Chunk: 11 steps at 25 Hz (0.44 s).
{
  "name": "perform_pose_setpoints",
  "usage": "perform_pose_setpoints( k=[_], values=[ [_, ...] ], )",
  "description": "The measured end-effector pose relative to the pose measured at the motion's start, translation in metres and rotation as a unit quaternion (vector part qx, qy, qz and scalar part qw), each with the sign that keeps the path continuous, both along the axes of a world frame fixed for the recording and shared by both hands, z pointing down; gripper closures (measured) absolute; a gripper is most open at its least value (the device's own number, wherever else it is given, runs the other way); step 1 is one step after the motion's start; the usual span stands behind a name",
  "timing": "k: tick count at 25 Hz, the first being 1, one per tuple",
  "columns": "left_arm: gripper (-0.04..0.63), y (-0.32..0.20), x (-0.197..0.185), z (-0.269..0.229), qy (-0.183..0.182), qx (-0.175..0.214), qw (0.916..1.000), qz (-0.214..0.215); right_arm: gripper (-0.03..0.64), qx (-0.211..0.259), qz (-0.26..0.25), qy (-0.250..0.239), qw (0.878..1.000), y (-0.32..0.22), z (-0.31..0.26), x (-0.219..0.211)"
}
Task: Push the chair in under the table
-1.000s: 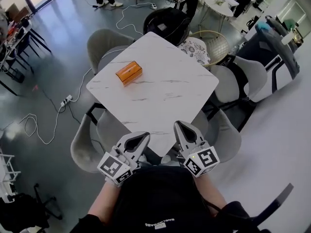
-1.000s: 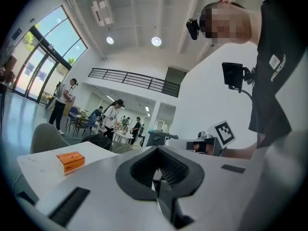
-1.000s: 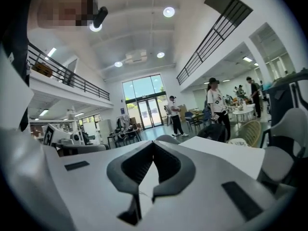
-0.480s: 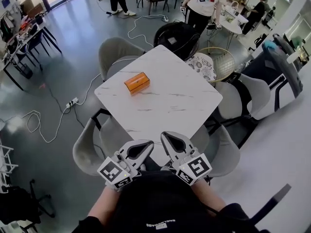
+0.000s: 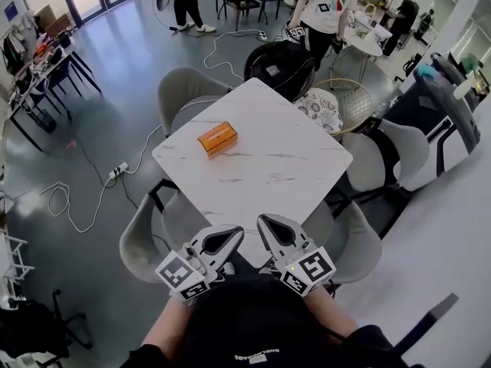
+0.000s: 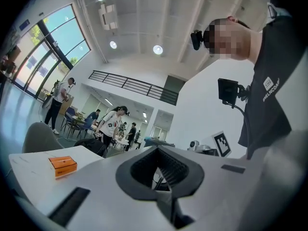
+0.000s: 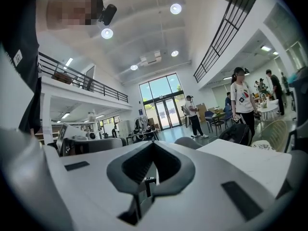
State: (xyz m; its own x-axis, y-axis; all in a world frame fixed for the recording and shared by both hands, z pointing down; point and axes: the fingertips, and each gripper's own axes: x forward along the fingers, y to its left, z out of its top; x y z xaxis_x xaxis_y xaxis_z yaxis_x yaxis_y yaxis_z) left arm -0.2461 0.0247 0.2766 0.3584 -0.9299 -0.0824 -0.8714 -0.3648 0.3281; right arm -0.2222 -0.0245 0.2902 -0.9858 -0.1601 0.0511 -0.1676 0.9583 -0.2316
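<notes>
A white marble table (image 5: 261, 167) stands cornerwise in front of me, with an orange box (image 5: 217, 139) on it. One grey chair (image 5: 149, 236) sits at its near left side and another grey chair (image 5: 354, 240) at its near right side, both partly under the top. My left gripper (image 5: 229, 234) and right gripper (image 5: 270, 225) hover side by side close to my chest, over the table's near corner. Both are shut with nothing between the jaws. The left gripper (image 6: 157, 149) looks across the tabletop toward the orange box (image 6: 62, 165). The right gripper (image 7: 154, 144) points level past the table (image 7: 250, 160).
More seats ring the table: a grey chair (image 5: 188, 94) at the far left, a black chair (image 5: 280, 61) at the far corner, a wicker chair (image 5: 341, 98) and a grey chair (image 5: 383, 156) at right. Cables and a power strip (image 5: 117, 172) lie on the floor at left. People (image 5: 326, 6) stand behind.
The right gripper has swung left, closer to the left one, and both have risen slightly. The jaws stayed shut. The head view has tilted to take in more of the room.
</notes>
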Motion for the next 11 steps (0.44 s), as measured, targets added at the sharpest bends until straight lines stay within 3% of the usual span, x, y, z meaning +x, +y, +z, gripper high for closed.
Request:
perform_pose_setpoints(
  k=[4,11],
  values=[
    [0.591,-0.001,0.007,0.005,-0.01,-0.01,0.9999,0.002,0.605,-0.003,0.004,0.0,1.0,0.001,0.001,0.005],
    [0.591,-0.005,0.009,0.019,0.01,-0.034,0.9993,-0.01,0.606,-0.017,0.008,0.002,1.0,-0.003,0.008,0.016]
  ],
)
